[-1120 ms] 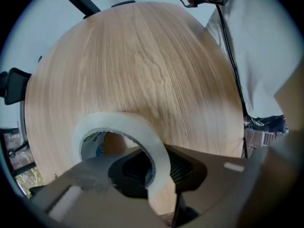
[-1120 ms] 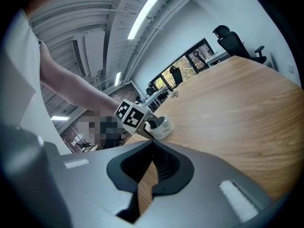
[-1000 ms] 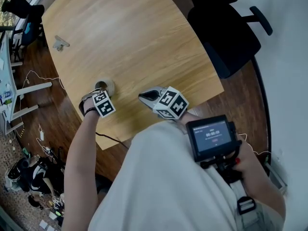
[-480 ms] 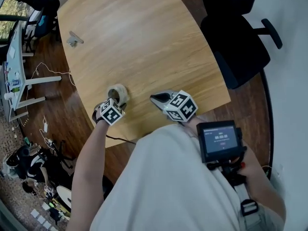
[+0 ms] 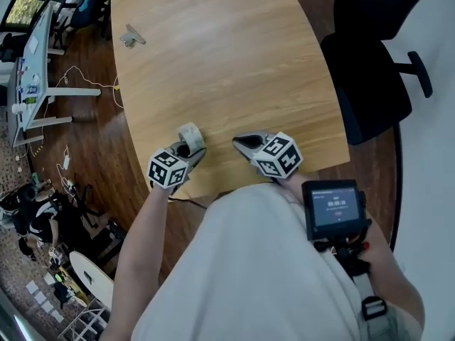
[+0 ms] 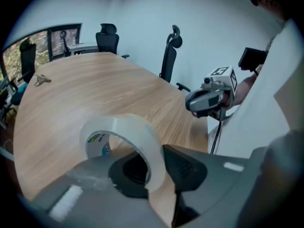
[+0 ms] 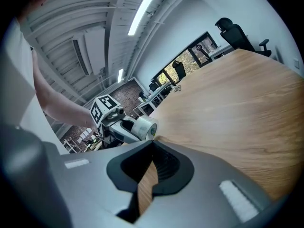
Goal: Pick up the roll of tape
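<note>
A roll of clear tape [image 5: 190, 135] with a white core is held clear of the wooden table [image 5: 227, 55], near its front edge. My left gripper [image 5: 186, 148] is shut on the roll's wall. In the left gripper view one jaw sits inside the ring and the other outside, with the tape roll [image 6: 124, 141] tilted on edge. My right gripper [image 5: 245, 144] hovers a little to the right, shut with nothing in it. In the right gripper view, the tape roll [image 7: 144, 127] and the left gripper [image 7: 124, 129] show beyond the closed jaw tips.
A small metal clip [image 5: 131, 38] lies near the table's far left corner. Black office chairs [image 5: 377, 62] stand on the right. A white desk [image 5: 32, 69] and loose cables are on the floor at left. A hand-held screen [image 5: 334, 208] hangs by the right arm.
My left gripper has lifted the tape roll off the table and rolled its wrist, so the roll went from lying flat to standing on edge. The right gripper has stayed put.
</note>
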Tool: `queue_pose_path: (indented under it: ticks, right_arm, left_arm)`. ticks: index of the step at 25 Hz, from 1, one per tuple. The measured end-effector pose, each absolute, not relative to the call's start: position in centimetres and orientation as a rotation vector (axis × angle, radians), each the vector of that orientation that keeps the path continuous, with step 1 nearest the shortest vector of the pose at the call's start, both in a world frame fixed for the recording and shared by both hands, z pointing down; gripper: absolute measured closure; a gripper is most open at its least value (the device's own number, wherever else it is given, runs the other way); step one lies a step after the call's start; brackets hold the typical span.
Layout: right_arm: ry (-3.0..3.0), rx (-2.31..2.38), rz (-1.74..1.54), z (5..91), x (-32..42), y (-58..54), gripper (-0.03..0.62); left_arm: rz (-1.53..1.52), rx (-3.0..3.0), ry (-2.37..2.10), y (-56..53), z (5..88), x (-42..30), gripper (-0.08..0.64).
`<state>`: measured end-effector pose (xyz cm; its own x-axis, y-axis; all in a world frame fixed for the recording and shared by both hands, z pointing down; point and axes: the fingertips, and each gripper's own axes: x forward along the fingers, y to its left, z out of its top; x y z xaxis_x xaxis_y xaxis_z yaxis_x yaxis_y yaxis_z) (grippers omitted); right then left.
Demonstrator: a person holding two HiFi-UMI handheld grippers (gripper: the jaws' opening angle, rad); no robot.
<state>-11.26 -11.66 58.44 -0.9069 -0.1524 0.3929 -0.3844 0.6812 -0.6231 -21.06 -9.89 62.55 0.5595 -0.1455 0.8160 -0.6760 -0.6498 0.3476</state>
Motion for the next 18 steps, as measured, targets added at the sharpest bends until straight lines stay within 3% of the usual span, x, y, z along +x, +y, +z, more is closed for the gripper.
queue_pose_path:
  ticks: [9, 18]
  right_arm:
    - [-2.635, 0.303, 0.923, 57.1, -11.7, -10.1, 0.584]
    - [-2.688, 0.185, 0.830, 52.3, -14.0, -4.1, 0.584]
  left_arm:
    - [0.478, 2.178, -0.882, -7.6, 59.1, -18.2, 0.465]
    - [0.122, 2.147, -1.176, -1.0, 53.8, -18.8, 0.463]
